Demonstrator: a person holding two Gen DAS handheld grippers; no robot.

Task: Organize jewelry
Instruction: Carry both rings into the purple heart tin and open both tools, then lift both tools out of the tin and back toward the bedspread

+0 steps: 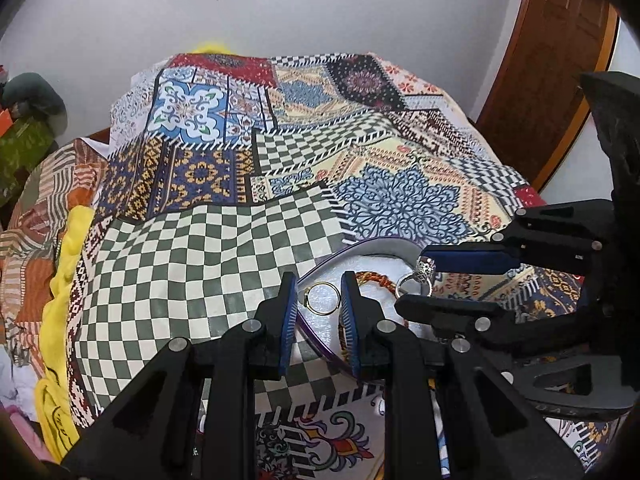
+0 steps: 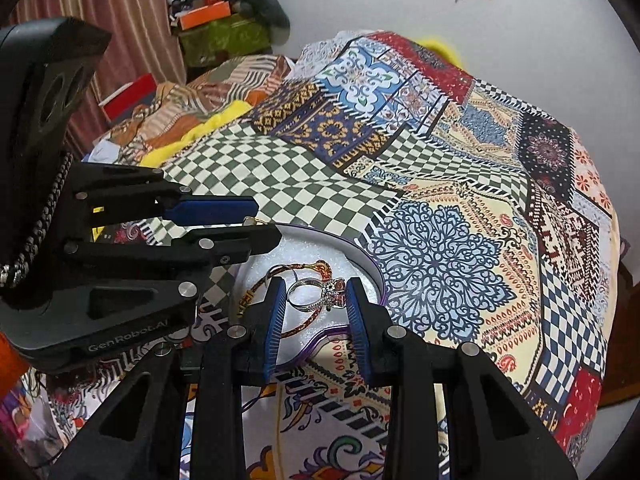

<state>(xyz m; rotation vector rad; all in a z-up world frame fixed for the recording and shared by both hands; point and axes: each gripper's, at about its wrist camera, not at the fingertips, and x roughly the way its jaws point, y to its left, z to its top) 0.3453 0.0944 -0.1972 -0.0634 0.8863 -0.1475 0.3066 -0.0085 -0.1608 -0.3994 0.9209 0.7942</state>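
Note:
A heart-shaped box with a purple rim [image 1: 320, 350] [image 2: 382, 284] and white padding lies on the patterned bedspread. A gold ring [image 1: 322, 298] sits in it between the fingers of my left gripper [image 1: 319, 286], whose pads stand at the ring's sides; in the right wrist view only a bit of it [image 2: 252, 221] shows. A silver ring with a stone [image 2: 320, 294] [image 1: 418, 280] sits between the fingers of my right gripper [image 2: 316, 292] [image 1: 408, 278], pads close on both sides. A red-orange braided bracelet [image 2: 280, 276] [image 1: 378, 280] lies under them.
The bed is covered by a patchwork bedspread [image 1: 224, 248] [image 2: 460, 208]. A yellow cloth [image 1: 64, 296] and striped bedding [image 2: 208, 92] lie along the left side. Boxes [image 2: 208, 12] are stacked by the wall. A wooden door [image 1: 548, 72] stands at right.

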